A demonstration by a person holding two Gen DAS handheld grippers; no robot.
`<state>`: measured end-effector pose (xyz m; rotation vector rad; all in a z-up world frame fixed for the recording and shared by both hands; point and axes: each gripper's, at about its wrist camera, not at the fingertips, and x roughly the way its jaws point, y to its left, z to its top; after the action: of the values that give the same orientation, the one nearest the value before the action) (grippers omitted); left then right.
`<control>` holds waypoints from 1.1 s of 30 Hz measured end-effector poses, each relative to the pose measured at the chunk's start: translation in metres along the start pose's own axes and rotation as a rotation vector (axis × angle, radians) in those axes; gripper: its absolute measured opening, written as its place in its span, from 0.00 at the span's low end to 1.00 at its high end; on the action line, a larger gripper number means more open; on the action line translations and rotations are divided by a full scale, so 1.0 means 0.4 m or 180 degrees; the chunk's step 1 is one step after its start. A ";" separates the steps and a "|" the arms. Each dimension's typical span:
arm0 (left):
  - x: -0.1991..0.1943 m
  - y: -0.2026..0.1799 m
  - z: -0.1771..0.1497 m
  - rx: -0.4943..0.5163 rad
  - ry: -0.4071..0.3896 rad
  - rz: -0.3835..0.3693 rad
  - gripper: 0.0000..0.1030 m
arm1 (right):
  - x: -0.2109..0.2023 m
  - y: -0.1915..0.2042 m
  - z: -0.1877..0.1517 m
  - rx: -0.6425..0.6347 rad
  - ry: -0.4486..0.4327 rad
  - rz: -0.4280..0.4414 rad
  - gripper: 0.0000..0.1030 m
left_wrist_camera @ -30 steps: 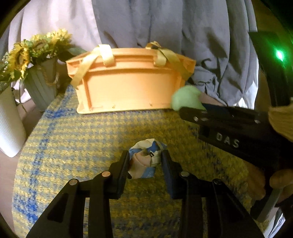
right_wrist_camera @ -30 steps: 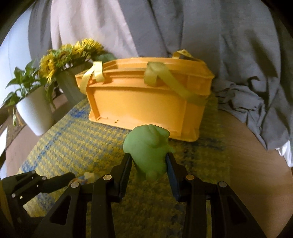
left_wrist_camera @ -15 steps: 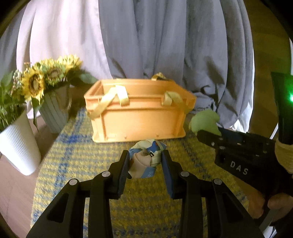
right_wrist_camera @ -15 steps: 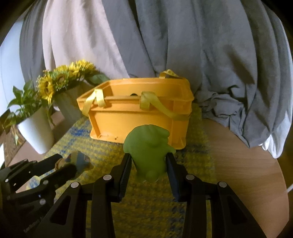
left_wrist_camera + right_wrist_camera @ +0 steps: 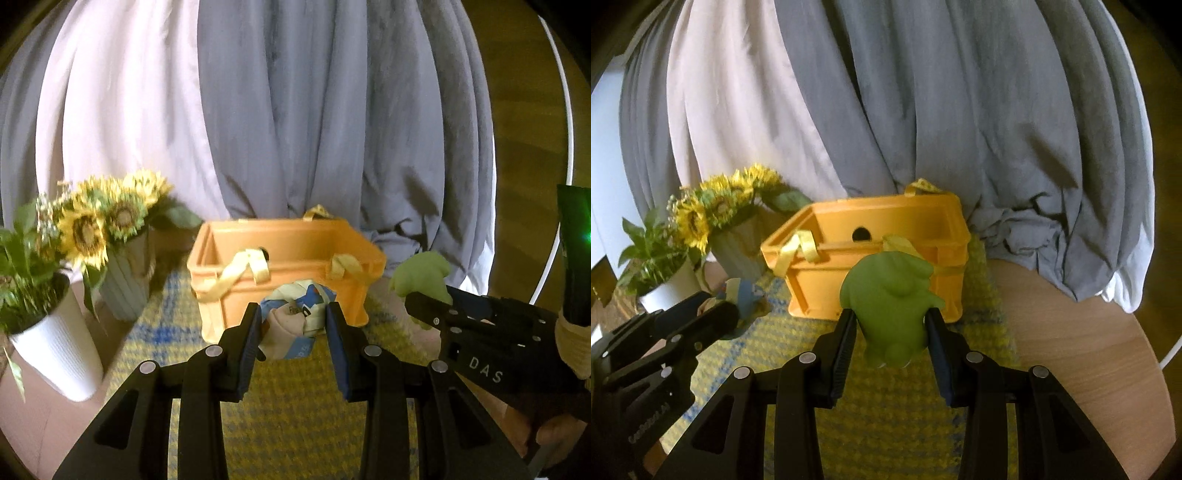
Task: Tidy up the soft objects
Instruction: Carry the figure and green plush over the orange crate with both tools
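My left gripper (image 5: 294, 317) is shut on a blue, cream and beige soft toy (image 5: 291, 321), held above the mat in front of the orange crate (image 5: 284, 273). My right gripper (image 5: 891, 325) is shut on a green soft toy (image 5: 892, 302), also raised before the orange crate (image 5: 871, 258). The crate has yellow ribbon handles and its inside looks bare. The green toy (image 5: 423, 275) and right gripper also show at the right of the left wrist view. The left gripper with its toy (image 5: 742, 293) shows at the left of the right wrist view.
A yellow and blue woven mat (image 5: 897, 398) covers a round wooden table (image 5: 1071, 332). A grey vase of sunflowers (image 5: 125, 273) and a white pot with a green plant (image 5: 55, 343) stand left of the crate. Grey and white curtains (image 5: 923, 110) hang behind.
Both grippers have risen with their toys; the crate now shows from above, with its open top in view. Both stay shut on their toys.
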<state>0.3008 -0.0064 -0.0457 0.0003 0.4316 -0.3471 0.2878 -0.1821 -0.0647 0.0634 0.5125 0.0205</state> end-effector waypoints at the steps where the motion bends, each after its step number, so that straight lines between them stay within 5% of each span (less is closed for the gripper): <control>1: -0.004 0.002 0.006 0.0013 -0.0032 0.0001 0.34 | -0.005 0.004 0.005 0.0006 -0.0026 -0.0007 0.38; 33: -0.001 0.065 0.183 0.0243 -0.0740 -0.0061 0.34 | -0.013 0.073 0.168 0.0025 -0.0748 -0.0120 0.38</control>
<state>0.3390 0.0127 0.0193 0.0299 0.1880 -0.3776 0.3161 -0.1568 -0.0020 0.0628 0.2788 -0.0257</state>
